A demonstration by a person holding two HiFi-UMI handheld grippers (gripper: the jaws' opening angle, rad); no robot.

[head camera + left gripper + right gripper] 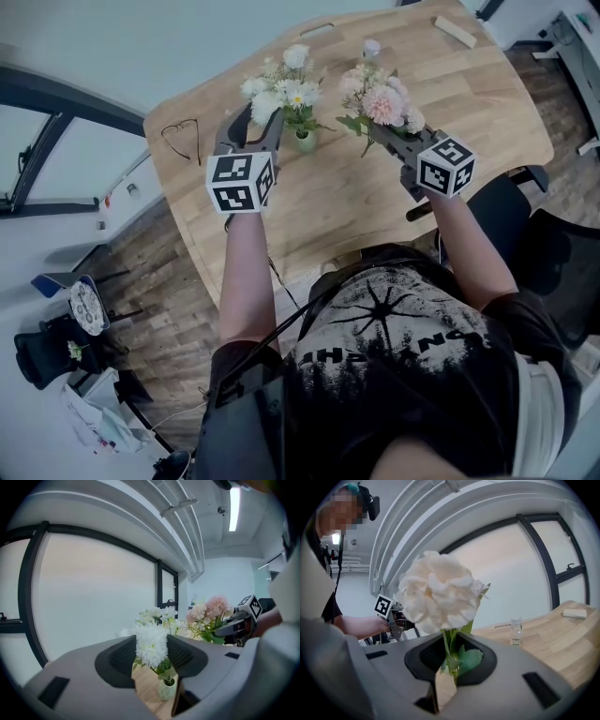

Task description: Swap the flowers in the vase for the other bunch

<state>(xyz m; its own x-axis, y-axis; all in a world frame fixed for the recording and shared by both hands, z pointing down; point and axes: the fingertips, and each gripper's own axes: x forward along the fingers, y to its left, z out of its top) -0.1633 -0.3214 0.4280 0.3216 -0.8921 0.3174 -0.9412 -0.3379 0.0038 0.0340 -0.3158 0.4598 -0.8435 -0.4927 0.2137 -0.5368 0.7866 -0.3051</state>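
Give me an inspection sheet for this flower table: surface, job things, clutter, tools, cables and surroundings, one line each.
Surface: wooden table, no spills seen.
Job's things: white bunch standing in a small vase; pink bunch held beside it.
Clutter: glasses near the left edge; pale block at the far corner; small clear bottle.
Grippers: left tool, jaws apart round a white bloom, no firm grip evident; right tool shut on the pink bunch's stems.
Cables: thin dark cable beside the left forearm.
Surroundings: wood floor, black chair, large windows.
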